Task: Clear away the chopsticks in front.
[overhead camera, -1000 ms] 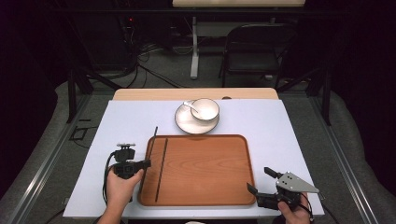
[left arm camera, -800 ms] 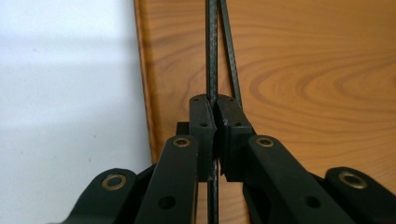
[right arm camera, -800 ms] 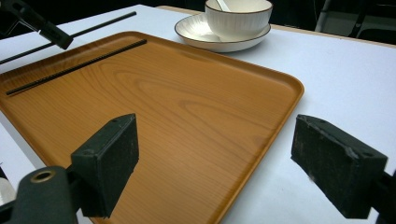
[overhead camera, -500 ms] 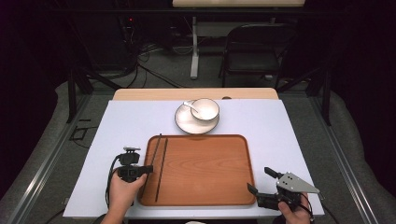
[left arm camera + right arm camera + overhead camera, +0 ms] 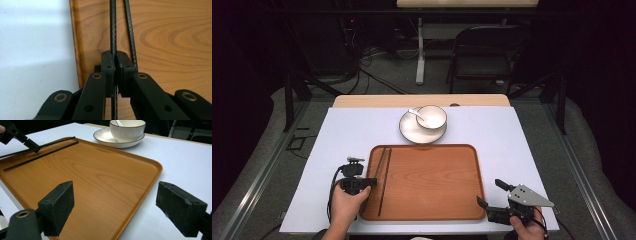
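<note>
Left gripper [image 5: 115,75] clamped on one black chopstick [image 5: 113,30] — jaws pressed together with the thin stick pinched between the pads, running straight ahead from them and out behind, below the jaws. Second chopstick [image 5: 130,32] lying just right of the jaws on the wooden tray [image 5: 170,40], close beside the held one, slightly angled away from it farther ahead. Tray rim just left of the jaws, white bench [image 5: 32,50] beyond it. From above, same gripper [image 5: 357,184] at the tray's left edge, both chopsticks [image 5: 383,175] ahead of it along the tray's left side. Right gripper [image 5: 115,212] with jaws spread wide, nothing between them — tray's near corner and a strip of white bench in the gap. Far ahead of these jaws, a white bowl [image 5: 127,128] with a spoon [image 5: 119,122] in it, on a plate [image 5: 105,137], beyond the tray. From above, right gripper [image 5: 494,197] just off the tray's near right corner.
</note>
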A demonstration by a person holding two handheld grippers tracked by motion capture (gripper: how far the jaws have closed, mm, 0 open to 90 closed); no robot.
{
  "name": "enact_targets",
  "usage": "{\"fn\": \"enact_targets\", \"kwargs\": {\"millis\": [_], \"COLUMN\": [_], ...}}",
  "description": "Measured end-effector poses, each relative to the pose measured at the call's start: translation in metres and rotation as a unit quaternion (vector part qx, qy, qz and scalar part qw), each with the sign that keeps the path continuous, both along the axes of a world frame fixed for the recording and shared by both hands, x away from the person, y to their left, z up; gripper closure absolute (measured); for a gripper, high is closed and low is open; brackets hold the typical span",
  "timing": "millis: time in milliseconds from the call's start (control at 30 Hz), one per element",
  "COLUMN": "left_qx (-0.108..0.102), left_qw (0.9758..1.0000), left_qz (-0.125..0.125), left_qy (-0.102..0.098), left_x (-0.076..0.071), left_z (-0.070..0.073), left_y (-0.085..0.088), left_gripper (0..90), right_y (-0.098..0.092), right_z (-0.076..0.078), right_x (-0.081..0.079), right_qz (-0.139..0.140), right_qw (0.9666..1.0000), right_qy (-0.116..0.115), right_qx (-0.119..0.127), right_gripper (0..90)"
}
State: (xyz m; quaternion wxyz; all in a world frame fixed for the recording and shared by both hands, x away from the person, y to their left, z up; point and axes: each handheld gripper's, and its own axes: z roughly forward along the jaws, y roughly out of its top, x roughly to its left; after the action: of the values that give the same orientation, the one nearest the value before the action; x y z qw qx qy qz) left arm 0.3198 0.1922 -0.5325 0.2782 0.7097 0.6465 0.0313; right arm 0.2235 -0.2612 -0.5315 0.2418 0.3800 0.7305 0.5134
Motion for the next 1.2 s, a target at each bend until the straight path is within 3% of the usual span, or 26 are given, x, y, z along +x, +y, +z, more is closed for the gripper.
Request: {"fn": "enact_targets", "kwargs": {"millis": [767,933,1200], "left_qx": [-0.015,-0.022,-0.032], "left_qw": [0.9999,0.9997,0.9986], "left_qz": [0.003,0.0,-0.007], "left_qy": [-0.001,-0.011,-0.042], "left_x": [0.0,-0.002,-0.004], "left_z": [0.0,0.004,0.018], "left_y": [0.002,0.003,0.009], "left_gripper": [82.8,79.8,69.6], "right_y": [0.0,0.0,-0.003], "right_z": [0.0,0.0,0.0], "right_x": [0.001,0.0,0.0], "right_qz": [0.001,-0.001,-0.005], "right_qw": [1.0,1.0,1.0], "right_qy": [0.001,0.0,0.003], "right_qx": [-0.001,0.002,0.003], "right_gripper": [14.6,14.6,14.6]}}
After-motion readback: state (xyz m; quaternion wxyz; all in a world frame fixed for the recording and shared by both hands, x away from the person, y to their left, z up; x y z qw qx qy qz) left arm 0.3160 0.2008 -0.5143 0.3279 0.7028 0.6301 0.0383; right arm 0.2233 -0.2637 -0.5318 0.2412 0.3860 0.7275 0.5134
